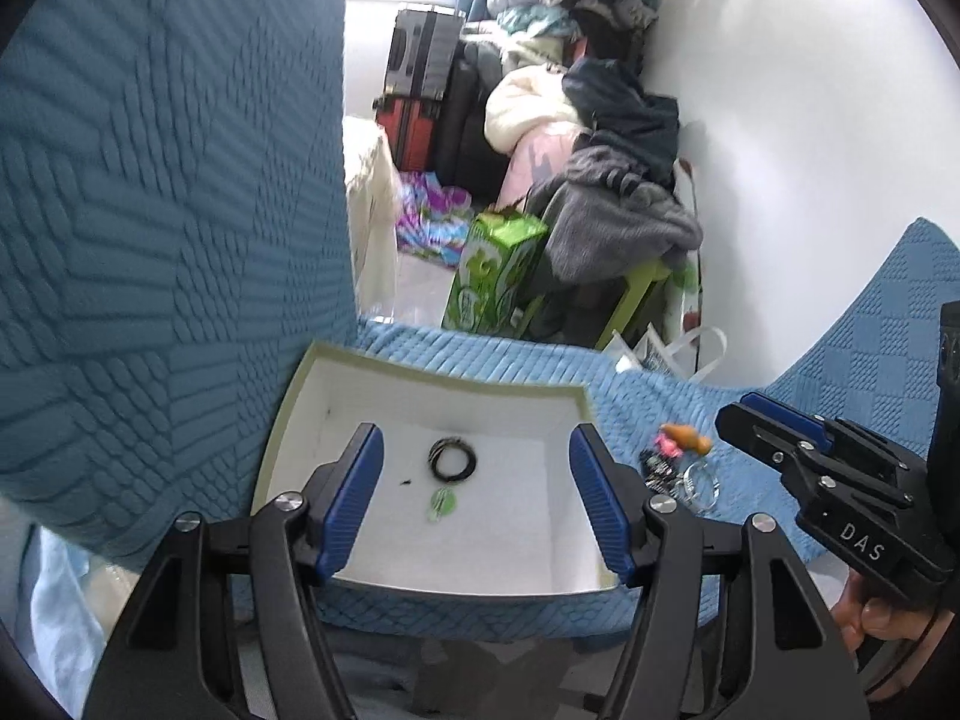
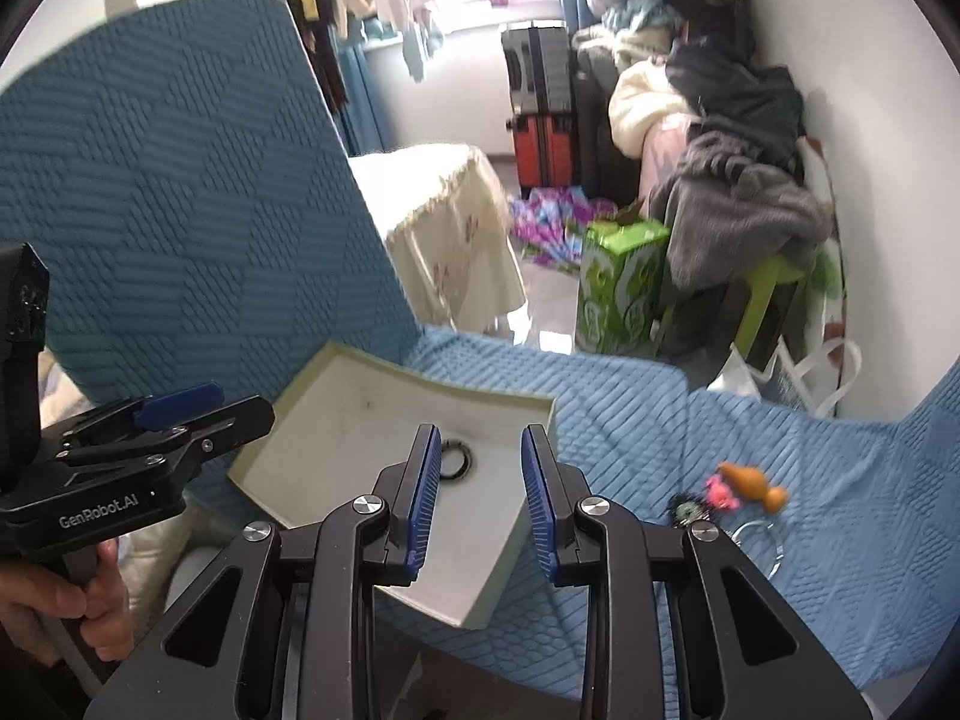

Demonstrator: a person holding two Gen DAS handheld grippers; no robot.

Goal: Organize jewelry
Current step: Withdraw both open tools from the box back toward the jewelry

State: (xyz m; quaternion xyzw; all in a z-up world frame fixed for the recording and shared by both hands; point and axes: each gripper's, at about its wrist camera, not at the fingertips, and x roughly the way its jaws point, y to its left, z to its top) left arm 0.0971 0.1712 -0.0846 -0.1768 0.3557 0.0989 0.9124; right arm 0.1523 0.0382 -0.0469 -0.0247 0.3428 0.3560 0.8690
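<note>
A shallow white box (image 1: 336, 414) (image 2: 324, 420) lies on a blue textured cover. On its floor lie a coil of black rings (image 1: 452, 458) (image 2: 456, 461) and a small green tag (image 1: 442, 503). My left gripper (image 1: 477, 462) hovers over the box, open, with nothing between its blue pads. My right gripper (image 2: 477, 450) is above the box's right part, its jaws a little apart and empty. To the right of the box, on the cover, lie an orange and pink trinket (image 1: 684, 441) (image 2: 750, 483), dark beaded pieces (image 1: 657, 468) (image 2: 687, 507) and a clear ring (image 1: 702, 483) (image 2: 759, 543).
A tall blue cushion back (image 1: 168, 210) (image 2: 168, 192) rises at the left. Beyond the seat edge stand a green carton (image 1: 498, 276) (image 2: 618, 288), suitcases (image 1: 420, 78), a pile of clothes (image 1: 612, 180) and a white wall (image 1: 810, 120). A hand (image 2: 78, 606) holds the left gripper.
</note>
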